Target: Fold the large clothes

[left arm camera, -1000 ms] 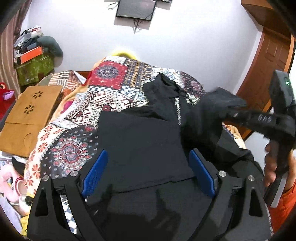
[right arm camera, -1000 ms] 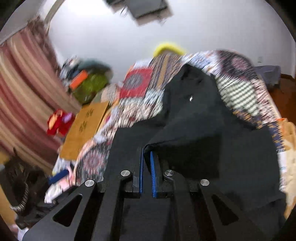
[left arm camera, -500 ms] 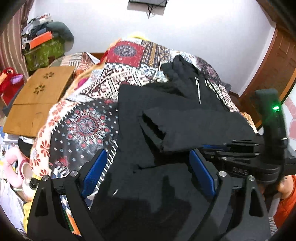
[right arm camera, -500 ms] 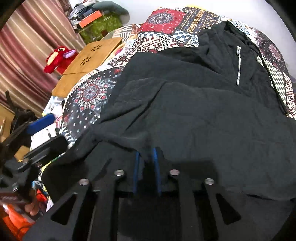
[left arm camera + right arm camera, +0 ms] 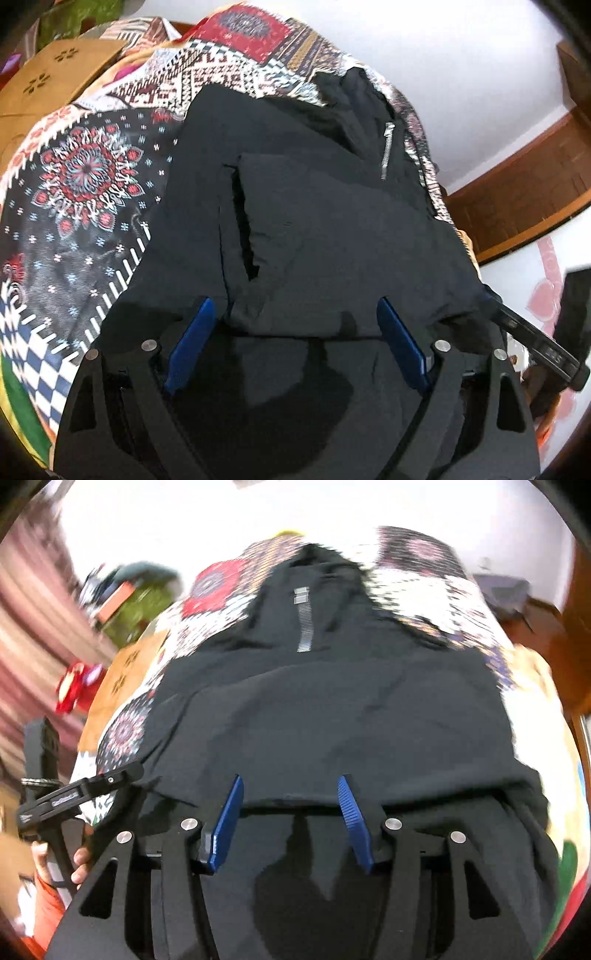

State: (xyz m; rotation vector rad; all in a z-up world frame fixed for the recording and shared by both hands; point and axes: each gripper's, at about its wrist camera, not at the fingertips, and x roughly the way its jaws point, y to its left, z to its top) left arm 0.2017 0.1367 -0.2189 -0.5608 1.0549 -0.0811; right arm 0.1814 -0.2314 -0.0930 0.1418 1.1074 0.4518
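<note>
**Both claws over the folded black jacket on the bed**

I am holding my left claw [image 5: 295, 343] low over the near edge of the black jacket [image 5: 325, 229], its blue pads [image 5: 190, 343] standing wide apart and narrowing slightly, nothing pinched between them. My right claw [image 5: 291, 819] is opening, its pads [image 5: 225, 823] parting over the jacket's near fold; the cloth is lying under them, not clamped. The jacket is lying on the patterned bedspread [image 5: 85, 192] of the bed, collar end away from me, its silver zipper [image 5: 304, 627] running down from the neck. A sleeve is lying folded across the body, cuff end towards the left in the left view. In the right view I am seeing my left hand [image 5: 79, 864] gripping its handle at the left edge. A brown cardboard panel [image 5: 55, 77] is sitting left of the bed. The right view is blurring.
</note>
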